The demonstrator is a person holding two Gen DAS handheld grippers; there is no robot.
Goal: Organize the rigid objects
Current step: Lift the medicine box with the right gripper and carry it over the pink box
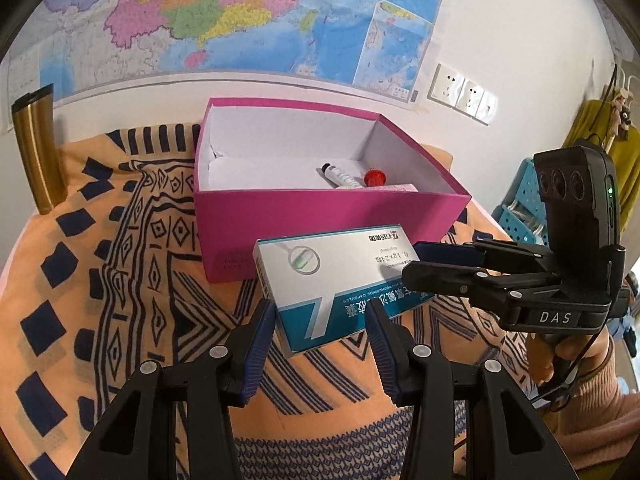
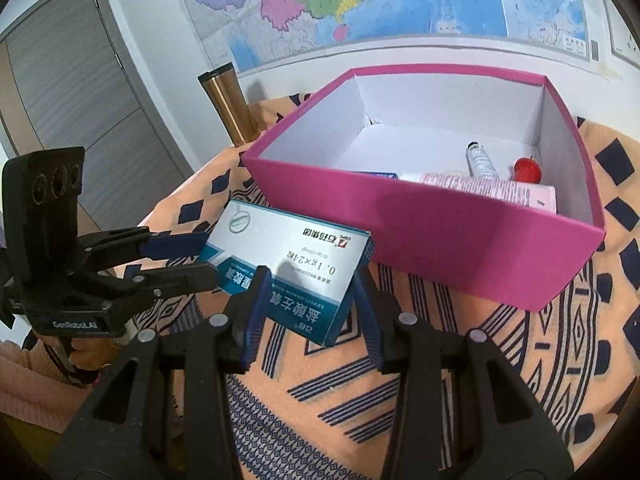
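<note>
A white and blue medicine box [image 1: 340, 276] [image 2: 288, 264] hangs tilted just in front of the open pink box [image 1: 320, 216] [image 2: 440, 240]. My left gripper [image 1: 319, 306] [image 2: 208, 258] is shut on one end of the medicine box. My right gripper [image 2: 310, 276] [image 1: 414, 262] is shut on its other end. Inside the pink box lie a black-capped tube [image 1: 338, 176] [image 2: 482, 160], a red-capped item [image 1: 375, 177] [image 2: 527, 168] and a pale pink carton [image 2: 480, 188]. The near wall hides the rest of the box floor.
An orange patterned cloth [image 1: 120, 280] covers the table. A gold tumbler [image 1: 34, 152] [image 2: 228, 104] stands at the back left near the wall with a map. A blue basket [image 1: 520, 208] sits off the table's right side, and a door [image 2: 80, 80] is at left.
</note>
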